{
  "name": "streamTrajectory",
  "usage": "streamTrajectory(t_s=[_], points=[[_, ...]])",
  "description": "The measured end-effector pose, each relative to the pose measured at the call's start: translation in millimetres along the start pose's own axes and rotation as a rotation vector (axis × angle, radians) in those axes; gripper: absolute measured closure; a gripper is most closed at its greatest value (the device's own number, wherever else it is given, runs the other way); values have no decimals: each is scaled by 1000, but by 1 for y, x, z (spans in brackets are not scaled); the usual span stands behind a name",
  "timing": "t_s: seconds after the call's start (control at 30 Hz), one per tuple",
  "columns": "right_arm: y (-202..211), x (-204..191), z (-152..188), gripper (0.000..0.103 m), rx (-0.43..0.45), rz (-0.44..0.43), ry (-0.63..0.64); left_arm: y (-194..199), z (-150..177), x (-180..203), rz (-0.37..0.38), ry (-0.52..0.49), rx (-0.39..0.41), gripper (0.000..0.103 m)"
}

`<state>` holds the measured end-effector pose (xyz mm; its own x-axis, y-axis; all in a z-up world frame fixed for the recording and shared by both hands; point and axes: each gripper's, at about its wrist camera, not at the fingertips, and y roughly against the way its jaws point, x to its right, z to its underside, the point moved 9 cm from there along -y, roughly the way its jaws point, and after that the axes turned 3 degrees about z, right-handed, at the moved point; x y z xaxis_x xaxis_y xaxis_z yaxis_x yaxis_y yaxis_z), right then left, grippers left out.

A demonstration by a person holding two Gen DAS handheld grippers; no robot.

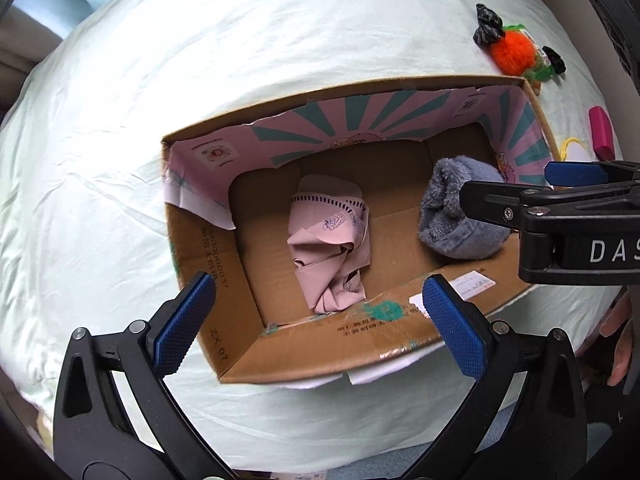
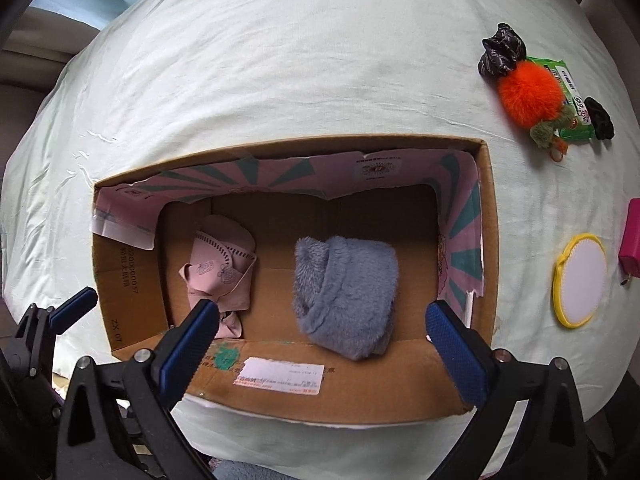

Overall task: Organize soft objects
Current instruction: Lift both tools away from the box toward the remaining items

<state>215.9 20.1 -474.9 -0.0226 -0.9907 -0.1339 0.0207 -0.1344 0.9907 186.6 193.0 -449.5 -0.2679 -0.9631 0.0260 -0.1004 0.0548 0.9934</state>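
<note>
Hovering over the near rim of an open cardboard box (image 2: 488, 240), the right gripper (image 2: 322, 322) had its blue-padded jaws spread wide with nothing between them, and the left gripper (image 1: 318, 304) hung over the same box with its jaws likewise parted and empty. The box sat on a pale green sheet (image 2: 280, 60) and held two soft things on its floor, well apart: a crumpled pink cloth (image 2: 222, 276) toward the left side and a folded grey fleece item (image 2: 348, 292) toward the right. In the left wrist view the right gripper's black body cut across the grey fleece and hid its right part, and the lettering on that body ran off the frame's edge. The lower end of the pink cloth was covered in the right wrist view by a blue fingertip (image 2: 192, 340). Outside the box, on the sheet at the far right, lay a small heap: an orange pompom (image 2: 530, 92) touching a black scrunchie (image 2: 502, 56), over a green packet (image 2: 572, 100) whose print was too small to read, with a second dark scrunchie (image 2: 599, 118) beside it. Nearer lay a round yellow-rimmed disc (image 2: 560, 276) and a pink object (image 2: 632, 236) cut off by the frame, so what it was could not be told
</note>
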Motion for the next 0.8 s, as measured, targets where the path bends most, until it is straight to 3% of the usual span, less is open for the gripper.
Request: streamTrajectory(t_s=[0.4, 0.53, 0.67, 0.8], points=[[78, -18, 20, 0, 127, 29, 60, 70, 15, -11, -13, 20, 137, 0], [112, -21, 34, 0, 229, 30, 60, 105, 24, -21, -60, 61, 211, 0], [156, -15, 50, 0, 365, 17, 56, 145, 32, -25, -60, 119, 314, 0], [203, 0, 66, 0, 509, 79, 61, 178, 39, -19, -83, 127, 391, 0]])
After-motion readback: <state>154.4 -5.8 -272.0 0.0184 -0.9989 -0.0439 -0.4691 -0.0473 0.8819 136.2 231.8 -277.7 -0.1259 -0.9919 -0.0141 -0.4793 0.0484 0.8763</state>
